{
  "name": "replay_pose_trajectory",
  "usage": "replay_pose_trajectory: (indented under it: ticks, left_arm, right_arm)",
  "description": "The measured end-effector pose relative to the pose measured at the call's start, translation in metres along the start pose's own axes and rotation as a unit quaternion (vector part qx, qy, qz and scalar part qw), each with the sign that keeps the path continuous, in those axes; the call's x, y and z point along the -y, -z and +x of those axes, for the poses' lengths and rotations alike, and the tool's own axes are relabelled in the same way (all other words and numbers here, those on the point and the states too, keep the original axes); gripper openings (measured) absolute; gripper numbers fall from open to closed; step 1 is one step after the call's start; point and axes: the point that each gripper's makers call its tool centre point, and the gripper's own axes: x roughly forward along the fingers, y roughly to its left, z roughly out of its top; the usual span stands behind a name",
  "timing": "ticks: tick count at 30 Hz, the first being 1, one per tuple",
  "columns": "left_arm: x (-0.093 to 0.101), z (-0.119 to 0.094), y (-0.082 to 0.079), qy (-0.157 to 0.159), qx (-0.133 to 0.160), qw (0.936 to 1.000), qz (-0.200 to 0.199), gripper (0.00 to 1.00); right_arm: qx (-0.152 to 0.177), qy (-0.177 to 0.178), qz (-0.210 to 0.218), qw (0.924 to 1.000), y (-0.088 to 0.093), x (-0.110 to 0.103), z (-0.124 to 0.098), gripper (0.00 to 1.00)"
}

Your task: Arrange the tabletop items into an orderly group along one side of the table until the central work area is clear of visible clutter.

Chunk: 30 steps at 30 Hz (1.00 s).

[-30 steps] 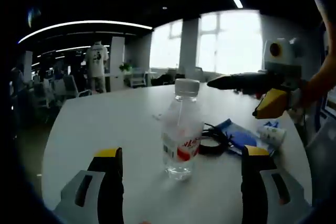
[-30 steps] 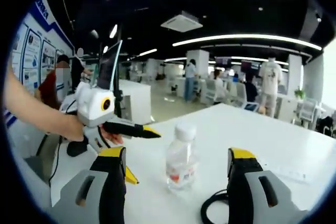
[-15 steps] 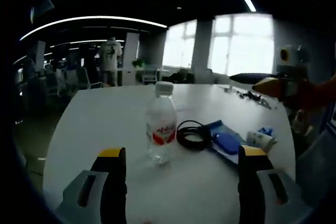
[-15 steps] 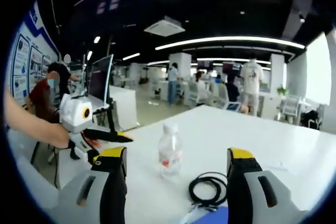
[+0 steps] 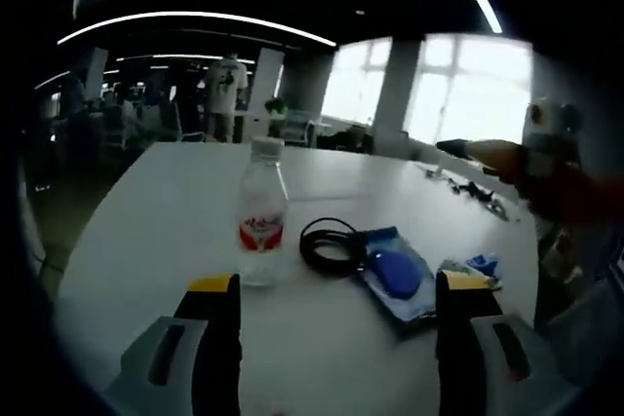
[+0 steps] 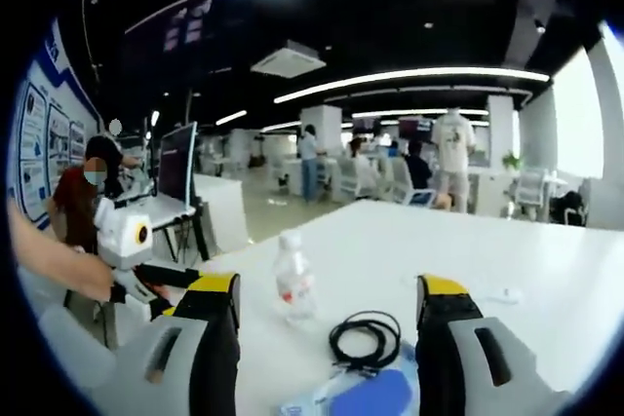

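Spanning an open-plan office, white table (image 5: 146,231) with bottle (image 5: 261,226), cable coil (image 5: 331,244), both grippers (image 5: 327,314) (image 6: 327,314) spread apart

We are seeing a person in a white shirt (image 5: 227,80) standing far off among office chairs (image 5: 172,122), while long ceiling light strips (image 6: 444,75) are glowing overhead. Bright windows (image 5: 468,85) are letting daylight in. A monitor (image 6: 176,164) is standing on a side desk beside a poster wall (image 6: 31,148).
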Motion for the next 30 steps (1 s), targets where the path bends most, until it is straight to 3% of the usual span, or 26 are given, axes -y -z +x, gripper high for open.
replay_pose_trajectory:
  ticks: [4,7,10,13,17,19,21,25,28,30]
  left_arm:
    - [0.011,0.013,0.000,-0.025,0.000,0.9990,-0.037,0.79]
    - [0.015,0.028,0.003,-0.056,-0.008,0.9949,-0.083,0.73]
    - [0.019,0.045,0.007,-0.065,-0.011,0.9928,-0.100,0.64]
    - [0.019,0.061,0.013,-0.084,-0.015,0.9855,-0.147,0.62]
    - [0.018,0.085,0.017,-0.093,-0.019,0.9783,-0.184,0.56]
    - [0.015,0.095,0.020,-0.101,-0.027,0.9760,-0.191,0.54]
    - [0.011,0.107,0.024,-0.107,-0.036,0.9729,-0.202,0.53]
    - [0.000,0.122,0.030,-0.131,-0.045,0.9582,-0.251,0.47]
    - [-0.008,0.133,0.030,-0.146,-0.038,0.9430,-0.297,0.42]
    - [-0.009,0.140,0.035,-0.146,-0.051,0.9384,-0.309,0.39]
  right_arm:
    - [-0.010,-0.019,0.048,0.9986,0.006,0.015,0.001,0.60]
    - [-0.050,-0.021,0.113,0.9921,0.028,0.036,0.008,0.46]
    - [-0.075,-0.001,0.144,0.9867,0.048,0.058,0.014,0.45]
    - [-0.099,-0.004,0.190,0.9768,0.064,0.067,0.019,0.40]
    - [-0.141,-0.009,0.199,0.9697,0.092,0.075,0.030,0.34]
    - [-0.165,-0.010,0.219,0.9618,0.109,0.078,0.037,0.34]
    - [-0.168,-0.014,0.250,0.9534,0.116,0.078,0.046,0.33]
    - [-0.189,-0.015,0.251,0.9492,0.133,0.082,0.058,0.37]
    - [-0.197,-0.005,0.295,0.9349,0.145,0.088,0.067,0.36]
    - [-0.199,-0.003,0.296,0.9344,0.148,0.092,0.071,0.36]
